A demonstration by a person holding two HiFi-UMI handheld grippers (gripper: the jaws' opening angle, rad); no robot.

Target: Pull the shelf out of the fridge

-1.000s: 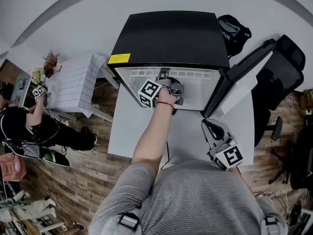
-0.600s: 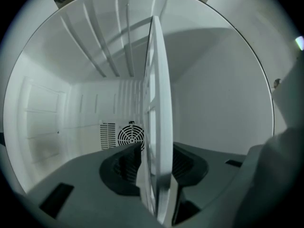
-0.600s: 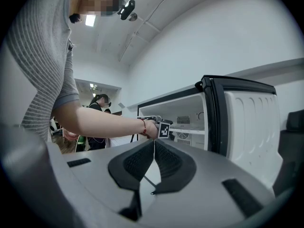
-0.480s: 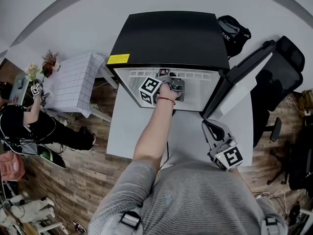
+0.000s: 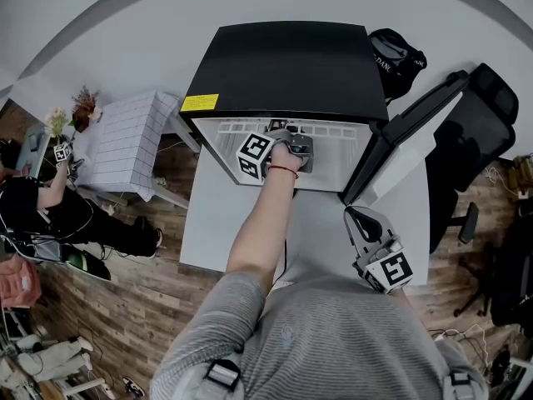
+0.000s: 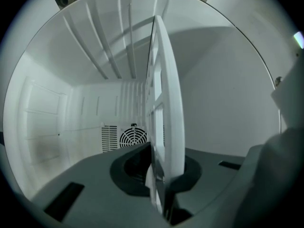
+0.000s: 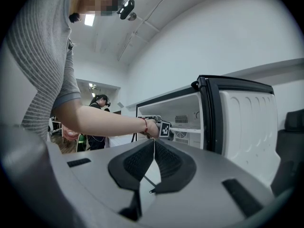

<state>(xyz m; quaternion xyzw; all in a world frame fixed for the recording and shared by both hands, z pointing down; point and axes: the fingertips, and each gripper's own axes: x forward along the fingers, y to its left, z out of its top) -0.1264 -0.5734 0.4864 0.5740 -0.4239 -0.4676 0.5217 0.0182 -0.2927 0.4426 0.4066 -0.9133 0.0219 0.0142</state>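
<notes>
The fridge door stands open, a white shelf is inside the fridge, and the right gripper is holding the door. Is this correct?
Not the last part. The right gripper holds nothing: the right gripper view shows its jaws together and empty, apart from the door. The rest stands.

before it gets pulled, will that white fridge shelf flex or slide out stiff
Probably stiff: the shelf looks like a moulded white grid with a thick front rim. Likely light, being mostly open slots. The left gripper has just been closing its jaws on that smooth rim, so they might slip if it binds.
</notes>
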